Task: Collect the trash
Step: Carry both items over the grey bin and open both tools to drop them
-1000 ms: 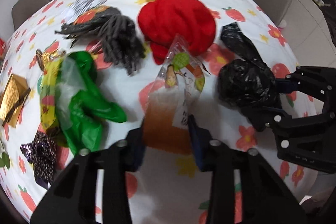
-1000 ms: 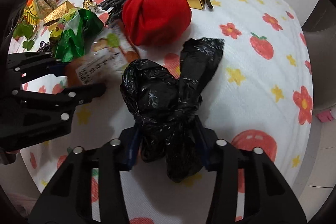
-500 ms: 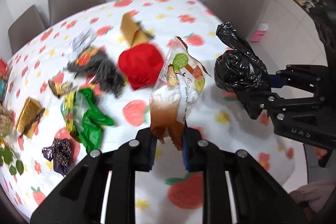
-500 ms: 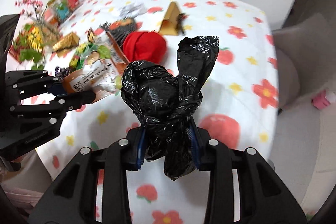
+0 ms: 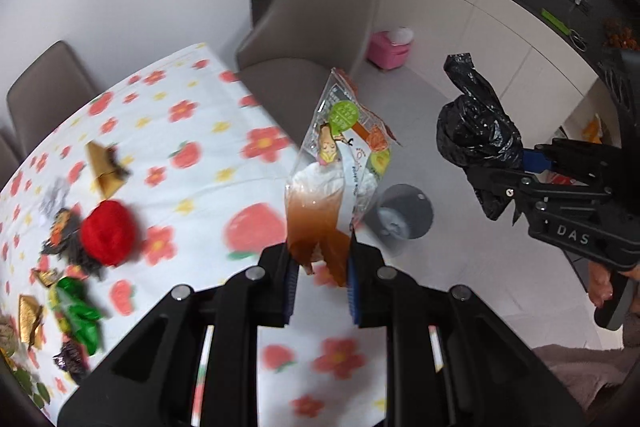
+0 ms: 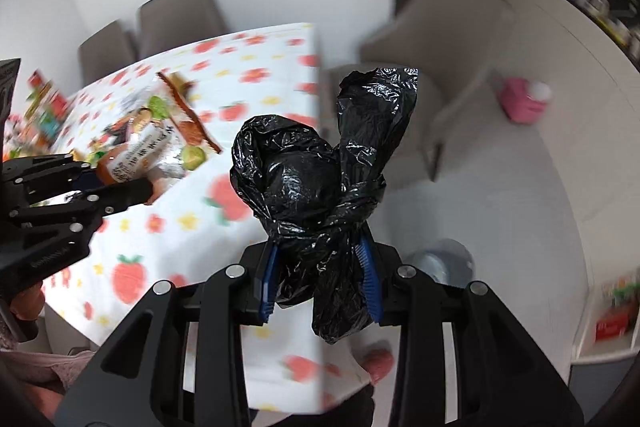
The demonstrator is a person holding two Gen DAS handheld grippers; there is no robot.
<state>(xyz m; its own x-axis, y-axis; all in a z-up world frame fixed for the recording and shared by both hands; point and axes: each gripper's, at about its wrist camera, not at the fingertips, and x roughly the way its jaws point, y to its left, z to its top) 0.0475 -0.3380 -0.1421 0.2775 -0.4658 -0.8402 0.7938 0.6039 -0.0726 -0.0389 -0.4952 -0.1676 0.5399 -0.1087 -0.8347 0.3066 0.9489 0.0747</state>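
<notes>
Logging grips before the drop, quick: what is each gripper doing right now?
Left gripper: shut on the snack wrapper.
Right gripper: shut on the knotted black bag.

The black bag (image 6: pixel 316 187) hides its lower knot between the tongs; the tablecloth (image 6: pixel 192 219) is motion-blurred.

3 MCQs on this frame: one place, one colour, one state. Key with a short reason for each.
1. Where is the grey round bin?
A. on the table
B. on the floor past the table edge
C. on a chair

2. What colour is the knotted bag in the right gripper?
A. black
B. green
C. white

3. What is the state of the left gripper?
A. open and empty
B. shut on the snack wrapper
C. resting on the table

Key: B, it stands on floor tiles; A, glossy black plastic; B, the pads pinch the wrapper's lower end.
</notes>
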